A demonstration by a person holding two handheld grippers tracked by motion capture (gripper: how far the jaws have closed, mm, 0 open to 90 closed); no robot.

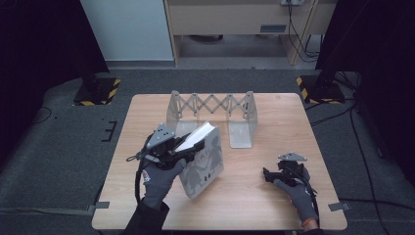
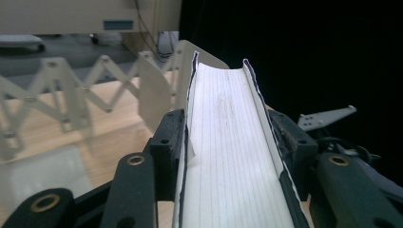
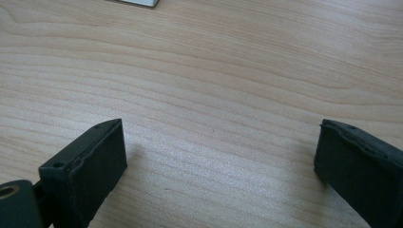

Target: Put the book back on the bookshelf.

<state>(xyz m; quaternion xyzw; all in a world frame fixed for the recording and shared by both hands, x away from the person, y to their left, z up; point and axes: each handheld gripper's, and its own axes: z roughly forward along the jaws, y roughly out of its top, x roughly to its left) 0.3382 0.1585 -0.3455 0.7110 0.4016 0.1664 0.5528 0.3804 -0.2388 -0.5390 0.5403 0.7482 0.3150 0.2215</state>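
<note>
A thick book (image 1: 203, 164) with a pale patterned cover stands tilted on its lower corner at the middle of the wooden table (image 1: 274, 205). My left gripper (image 1: 188, 147) is shut on the book's upper part, one jaw on each cover. In the left gripper view the book's white page edge (image 2: 233, 142) runs up between the two black jaws of my left gripper (image 2: 230, 137). My right gripper (image 1: 268, 175) rests low at the table's right front, jaws open. In the right gripper view, bare wood lies between the fingers of that gripper (image 3: 221, 152).
A pale expanding book rack (image 1: 213, 105) with a scissor lattice and two end plates stands at the back of the table, just beyond the book; the rack (image 2: 71, 90) is close ahead in the left gripper view. Dark stands and cables flank the table on the floor.
</note>
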